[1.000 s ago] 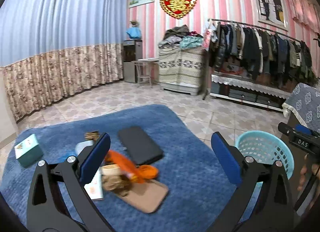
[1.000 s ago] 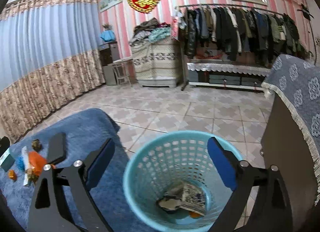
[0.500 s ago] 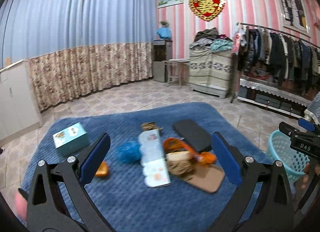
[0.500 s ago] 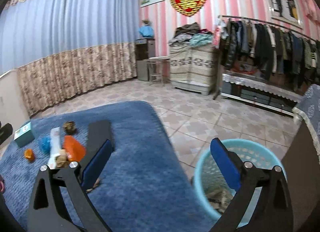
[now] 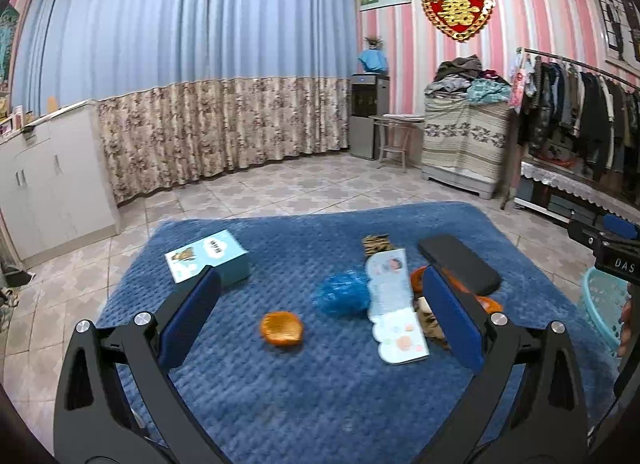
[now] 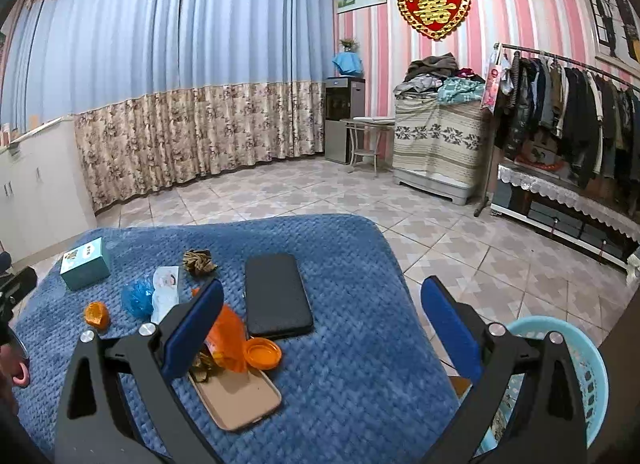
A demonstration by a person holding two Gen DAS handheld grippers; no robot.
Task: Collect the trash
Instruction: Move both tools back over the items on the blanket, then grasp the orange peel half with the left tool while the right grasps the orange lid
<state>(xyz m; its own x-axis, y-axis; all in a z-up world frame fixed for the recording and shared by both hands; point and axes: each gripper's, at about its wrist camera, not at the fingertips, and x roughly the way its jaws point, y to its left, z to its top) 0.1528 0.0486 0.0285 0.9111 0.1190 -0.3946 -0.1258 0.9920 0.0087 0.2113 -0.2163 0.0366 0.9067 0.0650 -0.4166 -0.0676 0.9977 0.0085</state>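
Two grippers, both empty, jaws spread wide, held over a blue quilted cover (image 5: 320,392). Left gripper (image 5: 320,318): hovers above an orange peel (image 5: 281,328), which lies alone between its fingers in the left wrist view. Beside the peel: a crumpled blue wrapper (image 5: 341,295), touching a long pale printed packet (image 5: 394,310). Right gripper (image 6: 326,330): hangs near an orange plastic bag (image 6: 227,338), an orange lid (image 6: 262,352) and brown scraps (image 6: 205,364) resting on a tan phone case (image 6: 240,398). Non-trash, by my judgement: black phone (image 6: 276,296), teal box (image 5: 210,262). Further item: brown crumpled wrapper (image 6: 199,262) beyond the packet. Receptacle: pale blue basket (image 6: 588,380), on the floor off the cover's right edge. Step in hand: choosing the next piece. Next move likely calls for lowering the left gripper onto the peel, closing, then carrying it across to the basket.
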